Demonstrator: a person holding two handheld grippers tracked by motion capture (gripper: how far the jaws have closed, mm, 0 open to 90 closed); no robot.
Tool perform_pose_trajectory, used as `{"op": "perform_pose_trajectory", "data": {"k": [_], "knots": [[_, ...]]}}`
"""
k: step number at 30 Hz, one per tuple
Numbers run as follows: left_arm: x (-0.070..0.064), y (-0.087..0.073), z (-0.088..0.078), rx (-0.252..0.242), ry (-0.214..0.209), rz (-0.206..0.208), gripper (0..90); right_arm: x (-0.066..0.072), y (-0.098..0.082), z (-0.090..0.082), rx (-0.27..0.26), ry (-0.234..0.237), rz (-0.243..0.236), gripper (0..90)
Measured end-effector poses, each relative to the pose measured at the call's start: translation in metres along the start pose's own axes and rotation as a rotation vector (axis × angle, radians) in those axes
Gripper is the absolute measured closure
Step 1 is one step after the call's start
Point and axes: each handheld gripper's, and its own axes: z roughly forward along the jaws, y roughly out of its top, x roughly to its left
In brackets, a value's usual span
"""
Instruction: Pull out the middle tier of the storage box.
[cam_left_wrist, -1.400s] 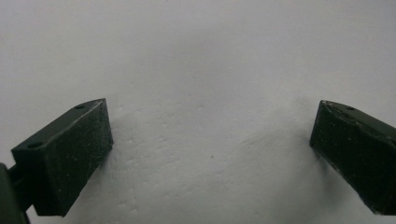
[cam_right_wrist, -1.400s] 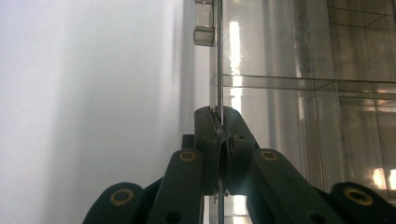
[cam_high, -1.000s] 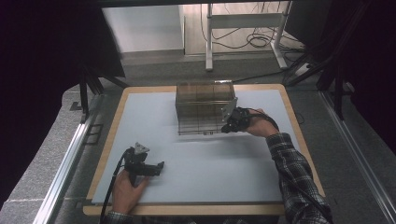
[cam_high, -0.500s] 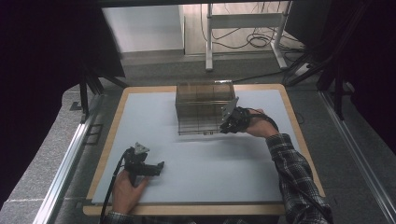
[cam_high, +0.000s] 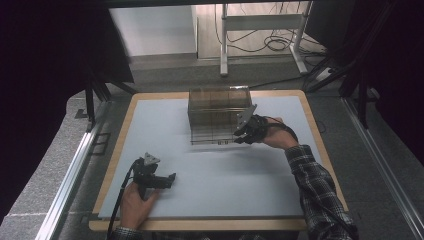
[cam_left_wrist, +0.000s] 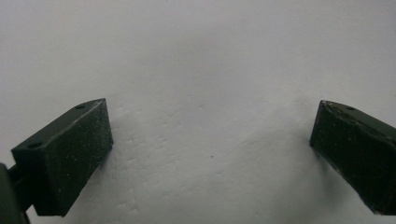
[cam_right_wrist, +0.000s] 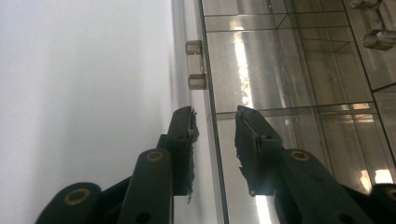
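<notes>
- The right gripper (cam_right_wrist: 214, 140) straddles the thin front wall of a clear acrylic case (cam_high: 218, 114); its jaws stand one on each side of the panel with a gap showing, not pressing on it, and they have just been opening.
- In the right gripper view, a small clear hinge block (cam_right_wrist: 195, 64) sits on the same edge just ahead of the jaws, and the case's smoky inner dividers show behind the panel.
- From the high view, the right gripper (cam_high: 243, 134) meets the case at its lower right corner, held by a hand in a plaid sleeve (cam_high: 320, 192).
- The case stands upright at the far middle of the pale worktop (cam_high: 165, 127), which has a wooden border.
- The left gripper (cam_high: 168, 179) rests low on the near left of the worktop, well apart from the case, its cable (cam_high: 121, 197) trailing toward the person.
- In the left gripper view its jaws are spread wide over bare white surface, nothing between them.
- Beyond the worktop, a metal stand (cam_high: 260, 22) and loose floor cables (cam_high: 270, 44) lie in the background.
</notes>
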Motion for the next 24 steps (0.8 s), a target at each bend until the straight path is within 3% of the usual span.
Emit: {"op": "perform_pose_trajectory", "data": {"k": [12, 24], "knots": [[0.0, 0.0, 0.0, 0.0, 0.0, 0.0, 0.0, 0.008, 0.002, -0.005, -0.018, -0.041, 0.041, 59.0], [0.0, 0.0, 0.0, 0.0, 0.0, 0.0, 0.0, 0.017, 0.0, -0.014, -0.045, -0.088, 0.121, 46.6]]}}
